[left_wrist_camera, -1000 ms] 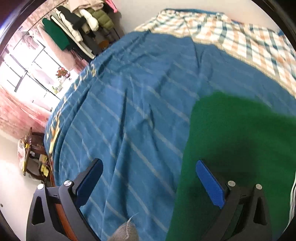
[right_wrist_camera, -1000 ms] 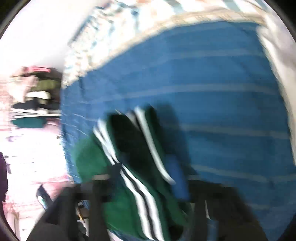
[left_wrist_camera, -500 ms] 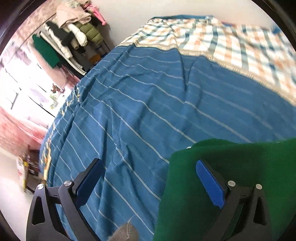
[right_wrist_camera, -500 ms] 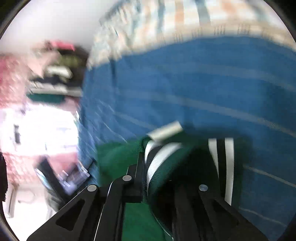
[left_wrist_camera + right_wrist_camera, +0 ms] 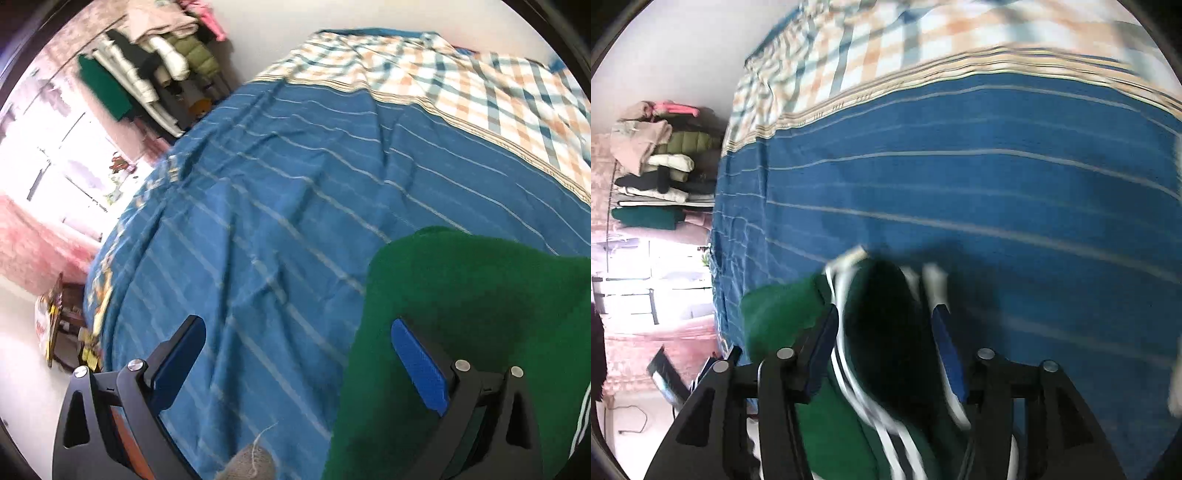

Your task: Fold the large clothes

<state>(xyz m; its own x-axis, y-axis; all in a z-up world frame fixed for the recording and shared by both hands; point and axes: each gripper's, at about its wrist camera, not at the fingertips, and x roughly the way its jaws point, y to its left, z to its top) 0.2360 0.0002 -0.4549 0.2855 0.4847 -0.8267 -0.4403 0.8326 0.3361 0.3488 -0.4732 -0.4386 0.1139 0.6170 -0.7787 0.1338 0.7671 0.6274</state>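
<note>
Green garment (image 5: pixel 480 314) lies on the blue striped bed cover (image 5: pixel 295 184). Left gripper (image 5: pixel 299 354) hangs spread wide at its edge, gripping nothing. Right gripper (image 5: pixel 886 332) clamps the garment's white-striped part (image 5: pixel 886 424).

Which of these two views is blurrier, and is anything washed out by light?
Right wrist view is blurrier: the green garment and its white stripes smear between the right hand-held gripper fingers. Left wrist view is sharper, only mildly soft on the blue bedspread. The window at left is blown out white in both; fisheye bends the edges.
</note>
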